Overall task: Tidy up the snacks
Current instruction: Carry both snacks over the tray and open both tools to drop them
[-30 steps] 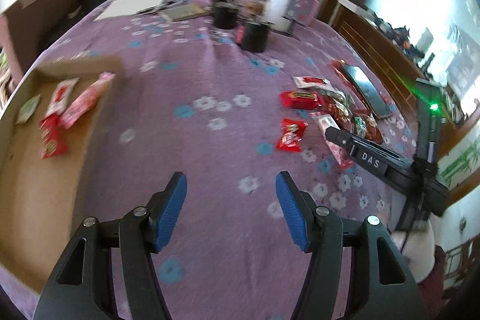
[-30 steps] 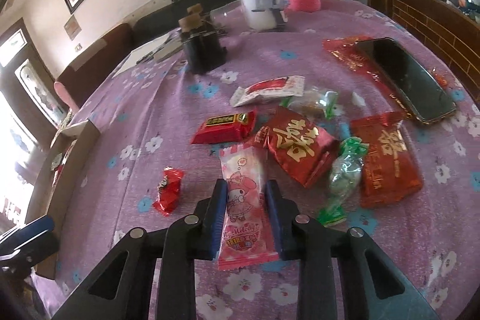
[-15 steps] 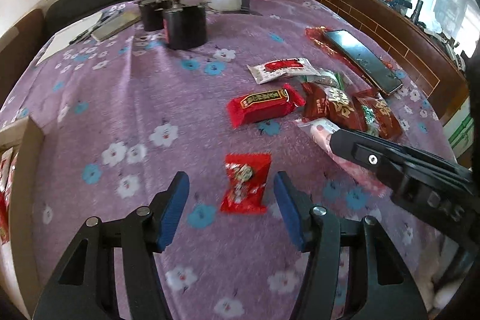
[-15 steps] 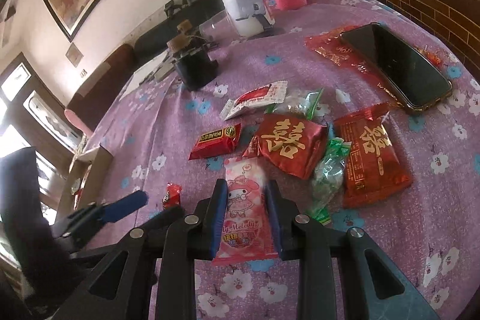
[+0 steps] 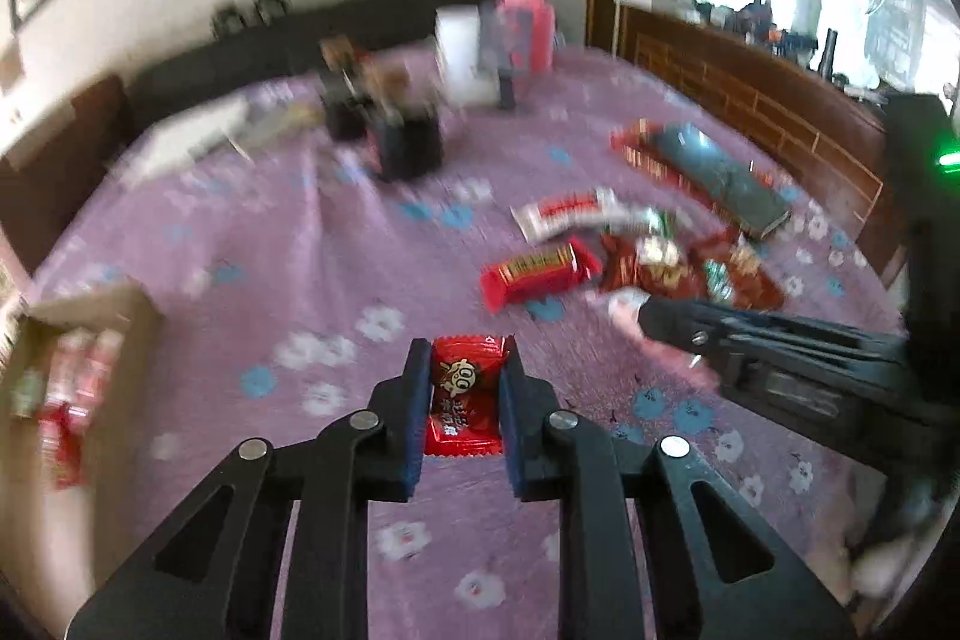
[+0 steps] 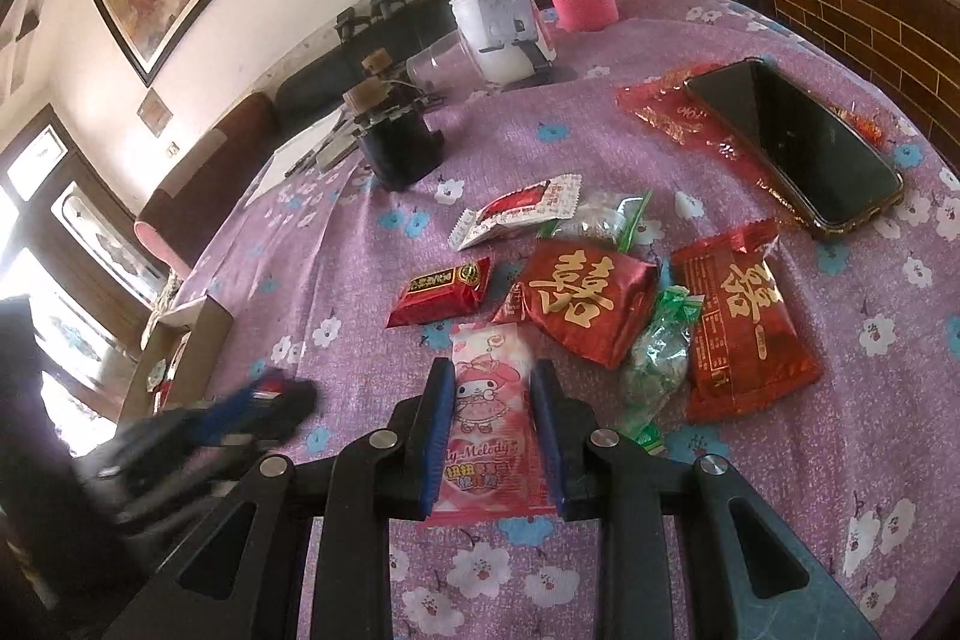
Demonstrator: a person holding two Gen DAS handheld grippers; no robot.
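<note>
Two grips: left gripper (image 5: 462, 403) pinching red candy (image 5: 463, 403), right gripper (image 6: 492, 430) seemingly clamping pink snack packet (image 6: 489, 421).

— What did we have in the right gripper (image 6: 491, 418)?
— A pink cartoon-printed plastic candy packet (image 6: 489, 418), pinched between its blue pads (image 6: 436, 421).
— And nearby?
— We saw a red foil pouch with gold lettering (image 6: 585, 301) just beyond it on the purple flowered tablecloth (image 6: 900, 370).
</note>
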